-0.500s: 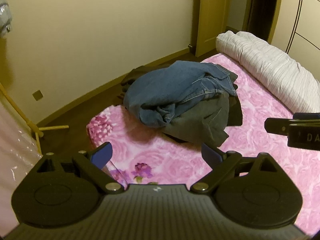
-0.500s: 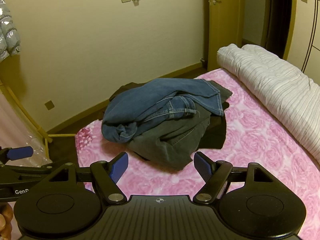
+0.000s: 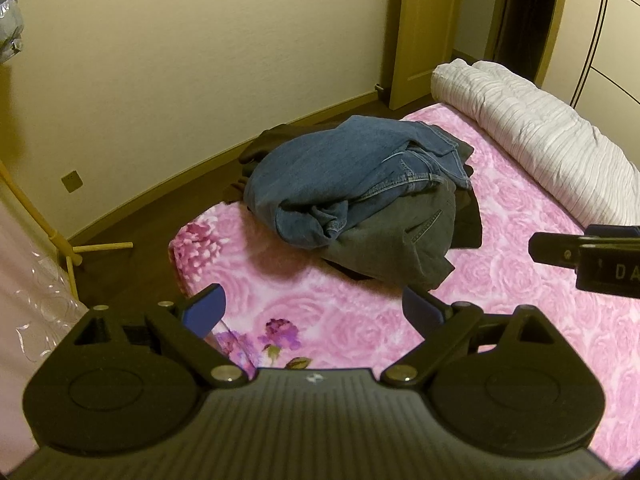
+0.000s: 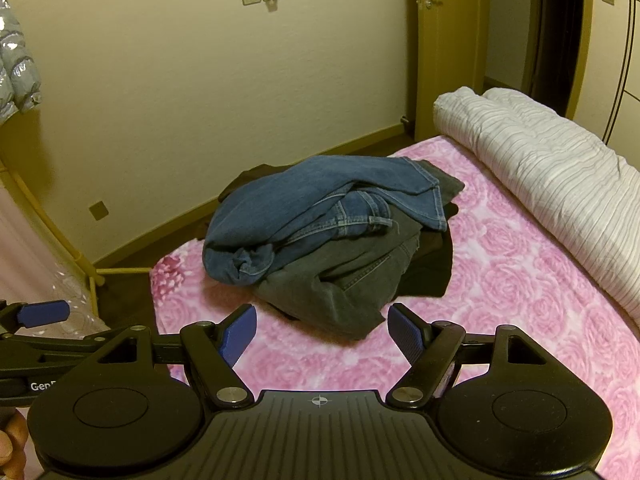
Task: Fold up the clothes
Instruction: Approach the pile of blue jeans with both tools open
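Note:
A heap of clothes lies near the far left corner of a bed with a pink rose blanket (image 3: 520,280) (image 4: 500,280). Crumpled blue jeans (image 3: 340,168) (image 4: 304,216) lie on top. Grey-green trousers (image 3: 400,240) (image 4: 340,284) sit under them, with a dark garment (image 4: 432,264) beneath. My left gripper (image 3: 314,310) hangs open above the blanket, short of the heap, nothing between its blue pads. My right gripper (image 4: 322,334) is open too, just short of the grey trousers. The tip of one of its fingers (image 3: 560,250) shows at the right edge of the left wrist view.
A rolled white striped duvet (image 3: 540,136) (image 4: 560,184) lies along the bed's right side. Wooden rack poles (image 3: 52,236) stand on the dark floor at left. A door (image 4: 444,48) and wardrobe are at the back. A hand (image 4: 12,444) shows at the lower left.

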`<state>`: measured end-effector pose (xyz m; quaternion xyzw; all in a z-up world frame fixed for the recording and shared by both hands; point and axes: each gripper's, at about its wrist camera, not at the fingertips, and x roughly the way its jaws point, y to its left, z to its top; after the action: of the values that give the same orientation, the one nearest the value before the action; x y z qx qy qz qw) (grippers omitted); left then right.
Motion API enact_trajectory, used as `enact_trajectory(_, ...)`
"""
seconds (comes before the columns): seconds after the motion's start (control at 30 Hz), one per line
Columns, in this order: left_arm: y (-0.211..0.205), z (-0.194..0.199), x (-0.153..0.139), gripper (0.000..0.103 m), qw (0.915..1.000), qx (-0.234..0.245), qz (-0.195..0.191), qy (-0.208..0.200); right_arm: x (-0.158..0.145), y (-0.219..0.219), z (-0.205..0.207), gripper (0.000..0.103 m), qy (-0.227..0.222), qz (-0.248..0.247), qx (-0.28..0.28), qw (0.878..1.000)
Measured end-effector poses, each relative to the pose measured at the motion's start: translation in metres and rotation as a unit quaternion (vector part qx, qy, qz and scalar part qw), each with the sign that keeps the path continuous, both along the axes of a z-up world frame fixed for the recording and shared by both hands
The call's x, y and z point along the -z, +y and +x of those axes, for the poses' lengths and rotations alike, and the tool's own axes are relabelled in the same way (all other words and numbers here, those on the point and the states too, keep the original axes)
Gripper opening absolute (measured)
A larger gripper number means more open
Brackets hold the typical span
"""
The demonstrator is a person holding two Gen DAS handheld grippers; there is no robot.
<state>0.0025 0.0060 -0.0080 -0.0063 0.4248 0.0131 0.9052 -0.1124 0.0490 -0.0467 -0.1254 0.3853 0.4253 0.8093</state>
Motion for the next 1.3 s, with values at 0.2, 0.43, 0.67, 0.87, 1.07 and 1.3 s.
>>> enact_trajectory(0.2,0.001,-0.003,-0.003,0.094,1.0,-0.001,0.004,-0.001,0.0,-0.002,-0.002,0.076,0.001,0.0,-0.002,1.0)
enact_trajectory(0.43,0.002,-0.006,-0.004,0.094,0.9999,-0.001,0.011,-0.005,0.003,-0.001,-0.007,0.076,0.001,-0.001,-0.003,1.0)
enact_trajectory(0.67,0.003,-0.008,-0.003,0.094,0.9999,-0.003,0.011,-0.001,0.005,0.001,-0.008,0.076,0.005,-0.002,-0.003,1.0)
enact_trajectory(0.87,0.002,-0.009,-0.003,0.094,0.9999,-0.003,0.014,-0.001,0.006,0.0,-0.009,0.076,0.008,-0.001,-0.003,1.0)
enact_trajectory(1.07,0.001,-0.01,-0.003,0.094,0.9998,-0.005,0.019,0.001,0.008,-0.003,-0.007,0.076,0.012,0.001,-0.001,1.0)
enact_trajectory(1.3,-0.003,-0.016,-0.002,0.094,0.9988,-0.04,0.029,0.007,0.013,-0.008,-0.002,0.076,0.022,0.003,-0.004,1.0)
